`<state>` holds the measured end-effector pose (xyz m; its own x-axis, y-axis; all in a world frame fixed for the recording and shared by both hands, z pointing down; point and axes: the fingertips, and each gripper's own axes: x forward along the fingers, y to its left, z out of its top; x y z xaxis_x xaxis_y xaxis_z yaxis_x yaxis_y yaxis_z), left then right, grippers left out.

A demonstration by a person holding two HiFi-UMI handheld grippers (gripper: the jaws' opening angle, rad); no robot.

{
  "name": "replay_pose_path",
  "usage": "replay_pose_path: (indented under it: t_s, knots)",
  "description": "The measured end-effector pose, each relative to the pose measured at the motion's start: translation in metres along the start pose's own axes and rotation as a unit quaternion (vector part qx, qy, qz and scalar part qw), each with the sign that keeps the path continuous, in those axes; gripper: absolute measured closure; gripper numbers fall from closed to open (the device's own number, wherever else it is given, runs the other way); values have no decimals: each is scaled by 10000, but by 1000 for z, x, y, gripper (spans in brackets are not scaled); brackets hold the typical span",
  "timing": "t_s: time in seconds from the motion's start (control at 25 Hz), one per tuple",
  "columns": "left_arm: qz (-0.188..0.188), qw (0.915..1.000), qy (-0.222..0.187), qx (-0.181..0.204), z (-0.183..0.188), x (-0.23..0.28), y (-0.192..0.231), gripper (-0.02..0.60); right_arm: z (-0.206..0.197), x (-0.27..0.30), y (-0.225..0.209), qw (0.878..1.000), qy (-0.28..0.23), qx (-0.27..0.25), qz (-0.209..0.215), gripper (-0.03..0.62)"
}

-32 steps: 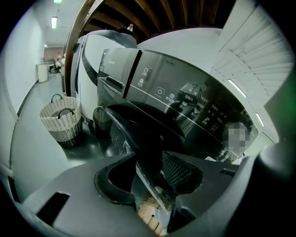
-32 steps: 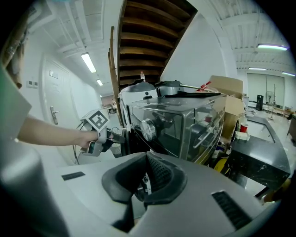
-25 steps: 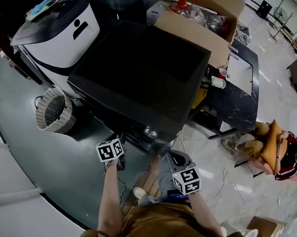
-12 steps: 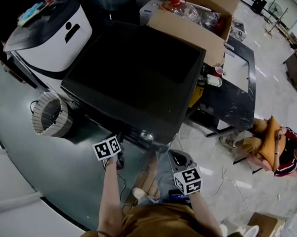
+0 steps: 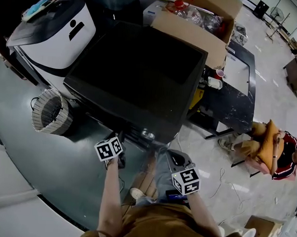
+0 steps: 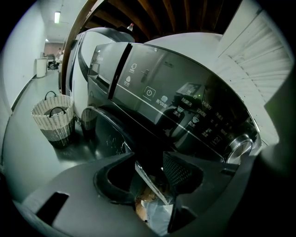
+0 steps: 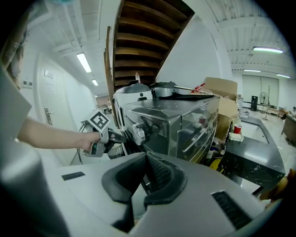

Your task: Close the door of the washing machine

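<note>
A woven basket point(image 5: 49, 114) stands on the floor at left, its contents out of sight, near the black washing machine point(image 5: 141, 75). The machine's round door point(image 6: 111, 134) hangs open below the control panel point(image 6: 185, 106). The left tongs point(image 6: 149, 157) hover at that front with jaws apart, a thin pale strip slanting between them. The right tongs point(image 7: 146, 157) are closed and empty. Behind the machine, a cardboard box point(image 5: 189, 33) holds clear plastic bottles point(image 5: 192, 13). A red cup point(image 5: 222, 73) sits on the black desk point(image 5: 239, 111).

washing machine panel point(image 6: 185, 109): power symbol point(image 6: 149, 92); small white Chinese captions, illegible | white appliance point(image 5: 53, 37): black logo mark point(image 5: 79, 26)
</note>
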<state>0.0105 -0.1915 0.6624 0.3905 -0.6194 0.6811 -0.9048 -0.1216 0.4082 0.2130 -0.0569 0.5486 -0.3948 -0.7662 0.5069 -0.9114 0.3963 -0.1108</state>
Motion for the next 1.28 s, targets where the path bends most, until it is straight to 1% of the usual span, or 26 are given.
replay_pose_path:
  t_s: [0.12, 0.32, 0.4, 0.48, 0.56, 0.64, 0.72, 0.8, 1.0, 1.16, 1.28]
  knots:
    - [-72, 9999, -67, 101, 0, -4, -4, 374, 4, -2, 3, 10000, -75, -38, -10, 583]
    - [-73, 9966, -522, 631, 14, -28, -15, 379, 16, -9, 10, 9994, -302, -180, -77, 583]
    - [-59, 9937, -726, 848, 20, -43, -20, 422, 23, -13, 14, 9987, -481, -154, -97, 583]
    - [-23, 9905, -926, 1019, 25, -59, -23, 445, 29, -17, 20, 9981, -597, -152, -98, 583]
    - [-18, 9874, -1109, 1125, 28, -76, -27, 486, 31, -18, 27, 9977, -595, -311, -118, 583]
    - [-67, 9843, -1299, 1193, 31, -94, -31, 546, 35, -20, 34, 9967, -669, -442, -140, 583]
    - [-186, 9813, -1467, 1229, 33, -112, -37, 555, 43, -25, 40, 9948, -886, -453, -197, 583]
    - [-268, 9785, -1598, 1278, 35, -132, -43, 557, 50, -31, 47, 9929, -1068, -460, -237, 583]
    - [-266, 9704, -1938, 1419, 35, -181, -49, 557, 61, -39, 70, 9905, -1202, -649, -161, 583]
    - [-344, 9651, -2259, 1283, 34, -219, -51, 557, 70, -44, 88, 9879, -1353, -754, -84, 583]
    - [-371, 9599, -2462, 1285, 34, -242, -52, 557, 74, -47, 97, 9866, -1408, -823, -61, 583]
